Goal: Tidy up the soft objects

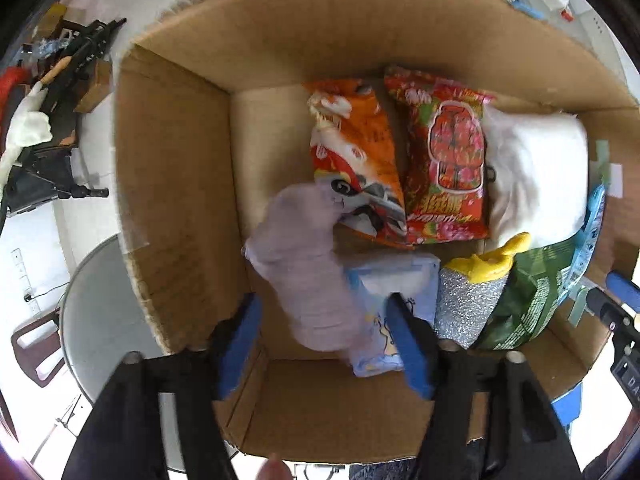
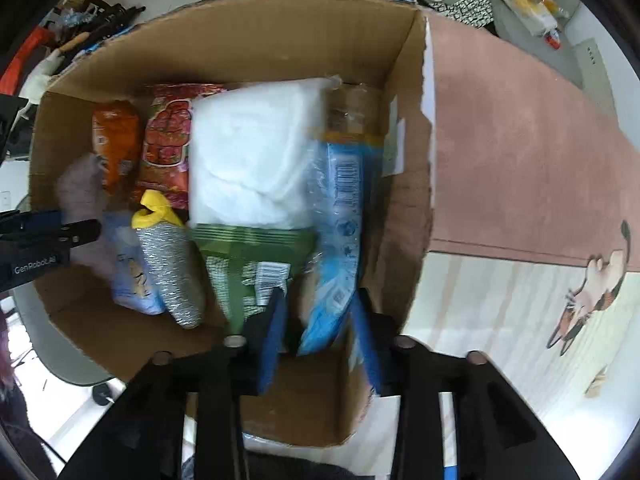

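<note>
Inside the cardboard box (image 1: 172,168), our left gripper (image 1: 324,340) hangs released above a blurred lilac soft item (image 1: 308,264) beside the orange packet (image 1: 356,156), while our right gripper (image 2: 318,336) stands parted around the blue pack (image 2: 340,240).

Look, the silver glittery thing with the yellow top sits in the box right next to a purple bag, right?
Almost. The silver glittery thing with the yellow top does sit in the cardboard box, but the bag right beside it is green, not purple. The right wrist view shows it best, and the left wrist view agrees.
</note>
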### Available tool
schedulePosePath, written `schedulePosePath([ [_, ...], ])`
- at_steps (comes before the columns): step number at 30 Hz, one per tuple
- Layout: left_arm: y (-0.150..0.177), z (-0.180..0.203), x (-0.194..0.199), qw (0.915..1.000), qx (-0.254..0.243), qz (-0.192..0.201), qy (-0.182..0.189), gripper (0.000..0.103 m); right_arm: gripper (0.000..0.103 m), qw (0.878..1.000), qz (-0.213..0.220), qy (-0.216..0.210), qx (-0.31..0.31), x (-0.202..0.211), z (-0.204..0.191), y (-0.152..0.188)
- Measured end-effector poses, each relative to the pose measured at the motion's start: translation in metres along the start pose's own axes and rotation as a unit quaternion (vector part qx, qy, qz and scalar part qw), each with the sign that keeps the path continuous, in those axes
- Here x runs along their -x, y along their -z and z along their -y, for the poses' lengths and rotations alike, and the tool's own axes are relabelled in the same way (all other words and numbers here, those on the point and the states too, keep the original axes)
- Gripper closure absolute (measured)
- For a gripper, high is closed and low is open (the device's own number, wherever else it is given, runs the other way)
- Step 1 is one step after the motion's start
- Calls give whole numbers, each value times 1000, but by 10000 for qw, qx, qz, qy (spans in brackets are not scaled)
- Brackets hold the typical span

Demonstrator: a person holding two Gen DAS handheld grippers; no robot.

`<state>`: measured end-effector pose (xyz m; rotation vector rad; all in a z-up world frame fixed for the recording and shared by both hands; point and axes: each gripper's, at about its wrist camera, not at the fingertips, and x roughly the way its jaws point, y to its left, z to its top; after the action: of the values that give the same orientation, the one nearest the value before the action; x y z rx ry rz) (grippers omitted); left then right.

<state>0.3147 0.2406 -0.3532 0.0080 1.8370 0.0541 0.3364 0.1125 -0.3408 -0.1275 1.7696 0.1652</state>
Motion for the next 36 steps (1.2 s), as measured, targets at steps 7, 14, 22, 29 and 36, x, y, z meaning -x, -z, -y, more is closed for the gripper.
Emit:
schedulePosePath([
  [7,23,0,32,9982,142,565,105,25,28,9996,288,-58,8,25,-10,11],
  [14,66,7,59,9915,358,1246,124,10,9,9978,645,-123,10,41,-26,34],
  [22,98,2,68,9813,771,1765,59,3,0,9952,958,189,-36,44,-31,55],
  [29,109,4,74,9782,861,1890,56,3,0,9945,1031,144,-110,47,-30,68],
  [36,142,18,109,9691,760,2346,-37,3,0,9904,1372,103,-149,80,-24,93],
])
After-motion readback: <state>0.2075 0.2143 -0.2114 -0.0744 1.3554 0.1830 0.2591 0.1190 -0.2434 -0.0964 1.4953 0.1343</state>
